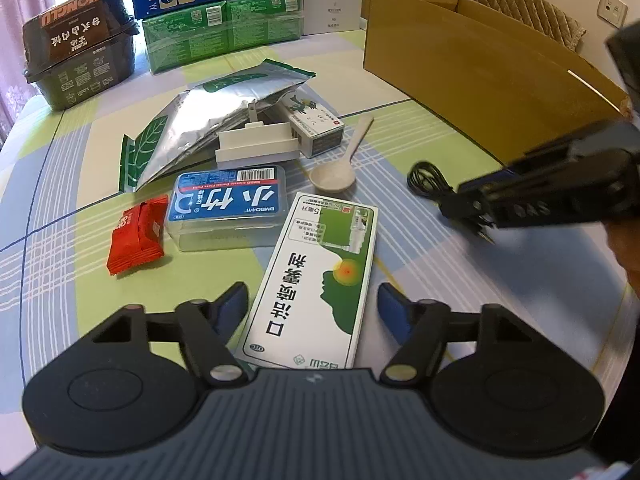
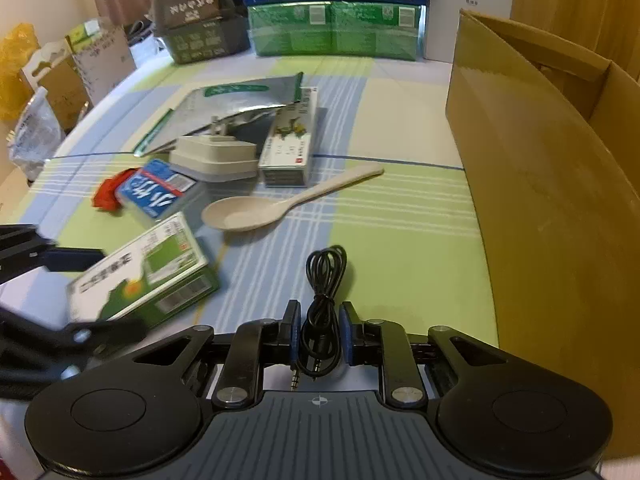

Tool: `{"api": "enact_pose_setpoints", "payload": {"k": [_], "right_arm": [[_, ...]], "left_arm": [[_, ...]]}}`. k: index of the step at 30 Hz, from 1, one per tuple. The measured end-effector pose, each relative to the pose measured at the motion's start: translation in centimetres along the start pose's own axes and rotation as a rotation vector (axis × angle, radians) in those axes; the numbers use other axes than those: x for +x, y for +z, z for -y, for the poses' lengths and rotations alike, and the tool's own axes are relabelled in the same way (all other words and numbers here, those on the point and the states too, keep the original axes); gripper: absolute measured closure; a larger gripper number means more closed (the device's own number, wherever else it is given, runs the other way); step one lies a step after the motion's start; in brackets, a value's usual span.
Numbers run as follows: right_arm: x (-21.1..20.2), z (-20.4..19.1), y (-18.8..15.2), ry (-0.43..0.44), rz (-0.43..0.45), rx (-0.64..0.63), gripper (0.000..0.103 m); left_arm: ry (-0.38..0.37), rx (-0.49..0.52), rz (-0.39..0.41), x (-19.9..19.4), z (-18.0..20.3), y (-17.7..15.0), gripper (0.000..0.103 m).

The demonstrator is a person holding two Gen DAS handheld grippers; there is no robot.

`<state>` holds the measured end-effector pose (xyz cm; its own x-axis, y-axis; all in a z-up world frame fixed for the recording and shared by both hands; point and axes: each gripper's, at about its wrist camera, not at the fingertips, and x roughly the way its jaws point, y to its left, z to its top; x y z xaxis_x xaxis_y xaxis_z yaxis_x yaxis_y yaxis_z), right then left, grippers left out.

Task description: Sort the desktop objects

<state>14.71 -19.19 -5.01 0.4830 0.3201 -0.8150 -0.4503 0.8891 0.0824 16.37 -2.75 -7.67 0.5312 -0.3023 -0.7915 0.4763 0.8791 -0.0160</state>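
A green-and-white medicine box [image 1: 316, 280] lies flat on the checked tablecloth. My left gripper [image 1: 313, 308] is open, with one blue-padded finger on each side of the box's near end. In the right wrist view this box [image 2: 140, 276] appears at the left. My right gripper [image 2: 320, 329] is shut on a coiled black audio cable [image 2: 325, 272]; the loop sticks out ahead of the fingers and the jack plugs hang behind them. The left wrist view shows the same cable [image 1: 424, 180] held in the right gripper [image 1: 468, 206] at the right.
An open cardboard box [image 1: 480, 80] stands at the right. On the cloth lie a beige spoon [image 1: 336, 172], a blue floss box [image 1: 228, 204], a red packet [image 1: 138, 236], a white charger [image 1: 256, 146], a foil pouch [image 1: 192, 128] and a small carton [image 1: 316, 128]. Stacked cartons [image 1: 224, 20] line the back.
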Motion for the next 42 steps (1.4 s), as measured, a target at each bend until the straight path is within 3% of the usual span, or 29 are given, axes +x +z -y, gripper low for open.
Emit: {"api": "enact_pose_setpoints", "payload": {"k": [4,7,10,17,21,23,26,27,28,35,42], "right_arm": [[-0.6,-0.7,-1.3,0.012,-0.011,-0.004,0.086],[-0.7,-0.6,-1.9,0.009,-0.022,0.003,0.085],[-0.8,-0.5,-1.9,-0.007,-0.011,-0.003,0.081],[0.3,-0.3,-1.0,-0.006,0.018,-0.003,0.078],[1.1,-0.4,-0.6,-0.030,0.026,-0.017,0.066],[1.3,-0.6,-0.4,-0.040,0.033,-0.031,0.066],[1.6,-0.9,-0.3,-0.041,0.039,-0.060,0.067],[1.6,-1.1,-0.3,-0.041,0.038,-0.066,0.078],[1.6,-1.2,-0.2,-0.036,0.038,-0.070,0.083],[0.5,-1.1,-0.4,-0.009,0.061,-0.035,0.085],[-0.3,-0.5,-0.4,0.010,0.082,0.030,0.085]], "left_arm": [[-0.003,-0.006,-0.018,0.3,0.0,0.1,0.047],[-0.028,-0.067,-0.058,0.1,0.0,0.1,0.051],[-0.046,-0.113,-0.076,-0.4,0.5,-0.2,0.051],[-0.021,-0.082,-0.045,0.1,0.9,0.3,0.049],[-0.010,-0.057,-0.030,0.3,1.1,0.5,0.044],[-0.007,-0.056,-0.026,0.4,1.0,0.5,0.043],[-0.005,-0.059,-0.016,0.4,0.9,0.6,0.043],[-0.007,-0.061,-0.012,0.4,0.8,0.6,0.043],[-0.007,-0.063,-0.008,0.4,0.8,0.6,0.043],[-0.011,-0.055,-0.001,0.7,1.0,0.8,0.043],[-0.006,-0.034,-0.025,1.4,1.3,1.0,0.051]]}}
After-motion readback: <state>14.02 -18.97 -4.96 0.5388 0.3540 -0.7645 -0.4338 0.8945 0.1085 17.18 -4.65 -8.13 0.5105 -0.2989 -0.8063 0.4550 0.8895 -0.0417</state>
